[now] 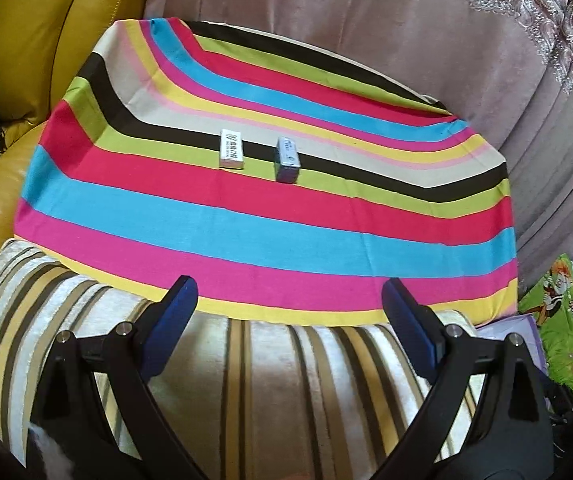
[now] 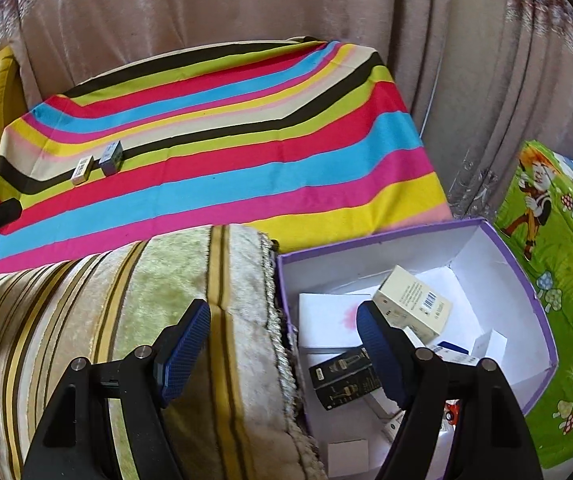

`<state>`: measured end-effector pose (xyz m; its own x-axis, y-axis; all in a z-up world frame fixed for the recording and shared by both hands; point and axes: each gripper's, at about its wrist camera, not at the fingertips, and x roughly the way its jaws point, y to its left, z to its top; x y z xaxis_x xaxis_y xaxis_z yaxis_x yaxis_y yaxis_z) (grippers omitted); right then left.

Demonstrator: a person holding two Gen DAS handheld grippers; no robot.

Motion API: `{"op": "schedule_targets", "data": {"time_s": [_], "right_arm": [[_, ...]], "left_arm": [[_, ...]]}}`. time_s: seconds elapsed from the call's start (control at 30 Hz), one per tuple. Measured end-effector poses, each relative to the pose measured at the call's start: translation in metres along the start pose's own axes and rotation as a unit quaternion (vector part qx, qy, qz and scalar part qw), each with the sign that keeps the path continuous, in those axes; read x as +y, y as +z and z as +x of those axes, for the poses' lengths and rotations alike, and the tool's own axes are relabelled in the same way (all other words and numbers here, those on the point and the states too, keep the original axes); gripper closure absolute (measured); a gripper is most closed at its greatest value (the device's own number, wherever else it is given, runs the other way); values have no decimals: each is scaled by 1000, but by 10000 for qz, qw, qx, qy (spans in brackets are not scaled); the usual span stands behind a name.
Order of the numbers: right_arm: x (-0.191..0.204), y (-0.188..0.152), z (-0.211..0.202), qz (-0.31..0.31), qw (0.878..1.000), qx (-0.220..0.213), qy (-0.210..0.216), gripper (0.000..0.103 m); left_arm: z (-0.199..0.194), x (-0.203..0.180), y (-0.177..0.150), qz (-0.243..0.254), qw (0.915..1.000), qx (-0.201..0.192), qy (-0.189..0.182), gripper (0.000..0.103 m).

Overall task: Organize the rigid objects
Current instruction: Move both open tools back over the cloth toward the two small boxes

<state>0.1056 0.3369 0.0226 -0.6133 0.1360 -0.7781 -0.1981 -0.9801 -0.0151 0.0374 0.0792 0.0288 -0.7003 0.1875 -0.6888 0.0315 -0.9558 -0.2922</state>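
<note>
Setting: We look along two hand-held grippers toward a table covered by a striped cloth (image 1: 246, 216) in bands of pink, blue, red, green, black, cream and yellow.
Left gripper: Our left gripper (image 1: 288, 304) is spread wide and holds nothing. It hangs over a plush striped cushion (image 1: 246, 380) at the near edge of the cloth.
Right gripper: Our right gripper (image 2: 284, 340) is also spread wide and holds nothing. Its left finger is over the cushion and its right finger is over the open box.
White box: A small white box (image 1: 231, 149) lies flat on the cloth, across the black and green bands, well ahead of the left gripper.
Grey box: A small grey-blue box (image 1: 287, 159) lies just beside the white one, to its right, with a narrow gap between them.
Storage box: A purple-edged cardboard box (image 2: 526, 292) with a white inside sits to the right of the cushion, lower than the table.
Inside the storage box: We see a cream carton (image 2: 410, 304) with a barcode tilted on top, a black carton (image 2: 342, 376) with gold print, and several white packets around them.
Surroundings: A yellow leather sofa (image 1: 26, 40) stands at the left, a pale pink curtain (image 1: 366, 12) hangs behind the table, and a green cartoon-print fabric (image 2: 558, 280) lies at the right beside the storage box.
</note>
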Motion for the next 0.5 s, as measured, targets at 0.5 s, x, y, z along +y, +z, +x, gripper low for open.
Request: {"op": "schedule_targets", "data": {"time_s": [0.5], "right_arm": [[51, 27, 21, -552, 9984, 18, 135, 27]], "left_arm": [[19, 42, 12, -350, 9988, 273, 203, 9]]}}
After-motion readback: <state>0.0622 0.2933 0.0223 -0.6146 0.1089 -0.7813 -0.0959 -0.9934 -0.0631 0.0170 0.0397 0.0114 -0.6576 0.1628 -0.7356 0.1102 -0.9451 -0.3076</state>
